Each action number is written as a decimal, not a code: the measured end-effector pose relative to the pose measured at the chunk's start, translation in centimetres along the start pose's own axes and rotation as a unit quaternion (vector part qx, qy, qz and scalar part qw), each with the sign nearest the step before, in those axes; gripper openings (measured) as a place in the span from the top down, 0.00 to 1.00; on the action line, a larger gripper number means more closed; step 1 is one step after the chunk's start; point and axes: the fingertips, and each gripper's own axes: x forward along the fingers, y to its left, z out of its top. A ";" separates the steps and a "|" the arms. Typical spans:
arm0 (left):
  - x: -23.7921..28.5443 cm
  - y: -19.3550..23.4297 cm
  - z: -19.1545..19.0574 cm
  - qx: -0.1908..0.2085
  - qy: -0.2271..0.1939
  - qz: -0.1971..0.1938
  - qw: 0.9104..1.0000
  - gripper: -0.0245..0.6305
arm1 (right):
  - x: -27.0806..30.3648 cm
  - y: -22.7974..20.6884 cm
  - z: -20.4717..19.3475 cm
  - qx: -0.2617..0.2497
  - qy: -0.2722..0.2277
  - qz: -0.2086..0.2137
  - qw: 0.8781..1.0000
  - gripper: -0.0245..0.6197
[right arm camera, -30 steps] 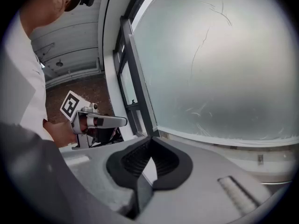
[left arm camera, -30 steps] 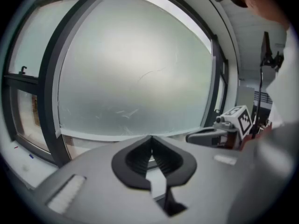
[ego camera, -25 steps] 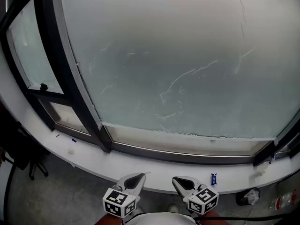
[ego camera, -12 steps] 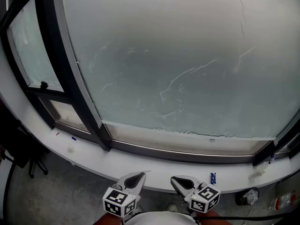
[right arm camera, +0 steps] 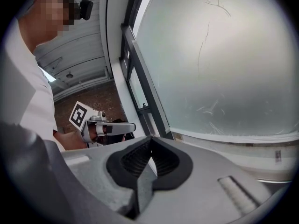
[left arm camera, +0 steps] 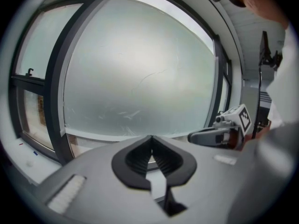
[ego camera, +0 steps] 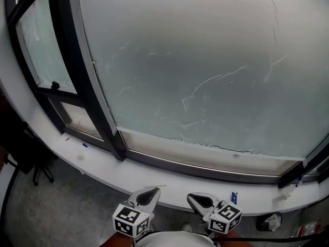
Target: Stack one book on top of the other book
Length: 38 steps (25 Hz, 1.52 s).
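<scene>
The left gripper has its jaws pressed together with nothing between them. The right gripper is the same: tips meeting, no load. The two are held side by side close to the person's body, and each shows at the edge of the other's view.

Neither book shows in any view. Ahead of both pairs of jaws there is only a big frosted window in a dark frame, with a white ledge just below and beyond the tips and grey floor under the left gripper. A small blue scrap lies on the ledge beside the right gripper. The stacking has not begun, by the look of it.

The main risk is the search itself. The books must lie somewhere off to the side or behind, so the person will likely have to turn to find them, and the ledge sits close in front of the tips — a quick swing could knock a jaw on it or on the frame.

The grippers are also near each other, so turning both at once could make them bump.

Last, both pairs of jaws are closed. If they reach a book without being opened in time, the tips would shove it along — or off its surface — rather than take hold.
</scene>
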 end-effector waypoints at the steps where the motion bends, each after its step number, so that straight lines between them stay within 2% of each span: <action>1: -0.3 0.1 0.0 -0.003 -0.002 0.007 1.000 0.96 | 0.1 0.1 0.0 -0.001 0.002 0.007 1.000 0.96; 8: -3.1 0.9 -1.6 -0.039 -0.017 0.087 0.995 0.96 | 1.9 1.1 -0.7 -0.014 0.033 0.077 0.996 0.96; 14: -6.8 1.5 -4.2 -0.084 -0.033 0.172 0.981 0.96 | 3.9 3.4 -2.2 -0.033 0.073 0.160 0.984 0.96; 22: -13.5 1.6 -7.3 -0.140 -0.066 0.283 0.946 0.96 | 6.8 8.2 -4.0 -0.073 0.125 0.266 0.953 0.96; 30: -19.3 3.6 -8.8 -0.156 -0.099 0.347 0.919 0.96 | 10.6 13.8 -5.0 -0.106 0.150 0.330 0.926 0.96; 33: -23.1 4.9 -9.7 -0.156 -0.097 0.375 0.909 0.96 | 12.9 17.4 -5.2 -0.112 0.154 0.354 0.916 0.96; 38: -31.0 8.0 -11.4 -0.177 -0.109 0.423 0.882 0.96 | 16.6 25.7 -5.7 -0.134 0.155 0.408 0.890 0.96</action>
